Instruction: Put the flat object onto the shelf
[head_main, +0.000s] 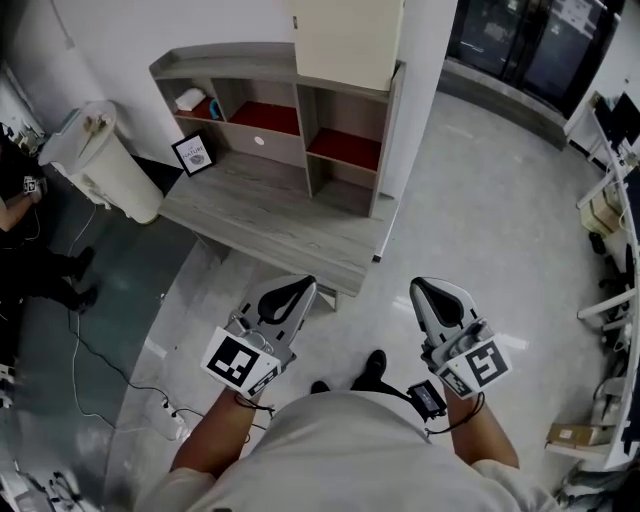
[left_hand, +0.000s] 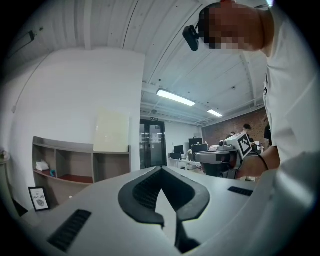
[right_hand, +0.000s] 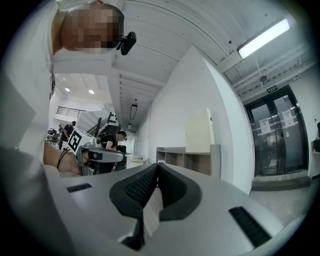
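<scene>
A grey shelf unit (head_main: 232, 62) with red-lined cubbies stands against the white wall on a low wooden platform (head_main: 270, 220). A flat cream board (head_main: 345, 40) stands upright on its top; it also shows in the left gripper view (left_hand: 111, 131) and the right gripper view (right_hand: 199, 131). A small framed picture (head_main: 192, 153) leans on the platform by the shelf's left end. Both grippers hover over the floor in front of the platform and hold nothing. My left gripper (head_main: 303, 284) (left_hand: 161, 170) is shut, and my right gripper (head_main: 420, 286) (right_hand: 157, 165) is shut too.
A white lidded bin (head_main: 100, 160) stands left of the platform. A small white object (head_main: 190, 98) lies in the leftmost cubby. Cables (head_main: 95, 360) trail over the floor at left. Desks and shelving (head_main: 610, 200) line the right edge, glass doors (head_main: 520, 40) the far side.
</scene>
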